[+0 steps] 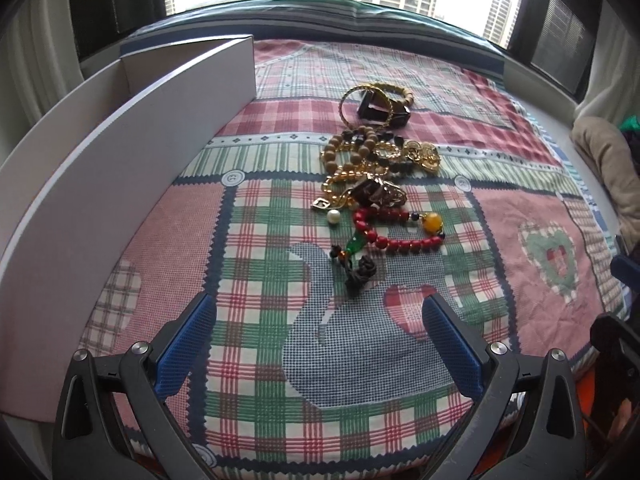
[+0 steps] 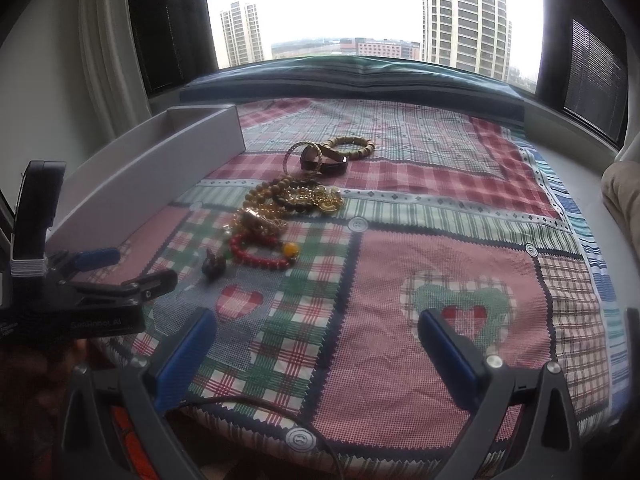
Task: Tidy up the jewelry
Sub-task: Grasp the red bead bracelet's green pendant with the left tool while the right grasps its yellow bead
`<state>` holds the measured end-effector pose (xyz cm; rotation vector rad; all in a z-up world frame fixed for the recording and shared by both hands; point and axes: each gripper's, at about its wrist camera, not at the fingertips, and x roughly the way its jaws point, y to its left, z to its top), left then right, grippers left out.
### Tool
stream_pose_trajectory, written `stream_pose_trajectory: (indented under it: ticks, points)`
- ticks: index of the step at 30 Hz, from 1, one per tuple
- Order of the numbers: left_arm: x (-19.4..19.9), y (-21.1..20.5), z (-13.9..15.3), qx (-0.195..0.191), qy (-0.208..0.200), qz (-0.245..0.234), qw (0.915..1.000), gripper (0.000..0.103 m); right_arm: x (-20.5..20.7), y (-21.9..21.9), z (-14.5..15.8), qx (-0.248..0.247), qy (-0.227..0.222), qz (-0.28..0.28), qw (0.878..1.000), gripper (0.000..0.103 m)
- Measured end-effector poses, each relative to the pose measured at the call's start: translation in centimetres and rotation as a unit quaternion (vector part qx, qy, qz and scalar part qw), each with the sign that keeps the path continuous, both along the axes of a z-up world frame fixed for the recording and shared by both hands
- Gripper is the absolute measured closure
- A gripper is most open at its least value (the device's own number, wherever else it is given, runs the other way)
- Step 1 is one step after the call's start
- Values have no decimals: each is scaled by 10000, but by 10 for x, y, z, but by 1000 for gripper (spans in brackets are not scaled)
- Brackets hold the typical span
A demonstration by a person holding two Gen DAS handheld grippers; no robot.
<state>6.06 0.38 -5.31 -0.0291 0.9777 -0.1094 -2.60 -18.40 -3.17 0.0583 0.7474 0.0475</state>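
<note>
Left wrist view. The left gripper [image 1: 319, 320], two black arms with blue textured pads, stood wide open at the bottom of the frame and held nothing. Beneath it lay the checked patchwork cloth [image 1: 256, 280] in red, green and blue weave, with heart and button motifs and zigzag dark seams. The jewelry heap [image 1: 376, 168] ran down the centre of the frame, apart from the pads. At its lower end were a red round-bead bracelet with an amber bead [image 1: 396, 232], a green pendant on a knotted dark cord [image 1: 356, 258] and a single white pearl [image 1: 333, 216]. Higher up lay tan wooden-bead strands [image 1: 352, 148], gold chain pieces [image 1: 422, 154] and a twisted gold bangle [image 1: 362, 106] beside dark band-shaped pieces. The long grey flat-walled tray [image 1: 132, 152] bordered the cloth along the left, from lower left to upper left. Bare cloth extended right of the heap to the cloth's striped edge.

Right wrist view. The right gripper [image 2: 316, 322], of the same build, was likewise wide open and empty at the bottom of the frame, over open cloth around a green-and-red heart patch [image 2: 460, 300]. The heap sat left of centre, the tray wall at upper left. The left gripper appeared at the left edge, near the knotted cord. A window with tall buildings [image 2: 460, 12] filled the top.
</note>
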Motion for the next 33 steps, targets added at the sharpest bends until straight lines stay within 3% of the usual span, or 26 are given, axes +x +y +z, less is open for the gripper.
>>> stream_pose_trajectory:
  ticks: [9, 15, 18, 19, 20, 22, 23, 32, 33]
  points:
    - [29, -14, -21, -29, 127, -395, 9991, 11, -3, -7, 1, 83, -67, 66, 9999, 0]
    - [36, -18, -32, 12, 154, -654, 9977, 32, 38, -14, -7, 151, 96, 440, 9989, 0]
    - [39, -18, -38, 10, 185, -733, 9971, 52, 69, -10, -16, 279, 234, 752, 9965, 1]
    - [39, -17, -37, 62, 116, -733, 9972, 61, 79, -8, -20, 322, 288, 834, 9956, 6]
    - [39, -17, -37, 99, 93, -755, 9970, 76, 89, -6, -25, 373, 352, 913, 9945, 10]
    - [40, -13, -36, 31, 120, -793, 9968, 88, 109, -1, -38, 381, 558, 1015, 9925, 32]
    - [41, -10, -36, -54, 145, -791, 9967, 92, 117, 3, -45, 364, 673, 1066, 9914, 36]
    - [32, 19, -25, -409, 196, -477, 9978, 93, 151, 40, -69, -138, 1018, 1564, 9823, 73]
    - [30, 23, -22, -445, 182, -434, 9979, 93, 152, 41, -69, -171, 1059, 1588, 9815, 85]
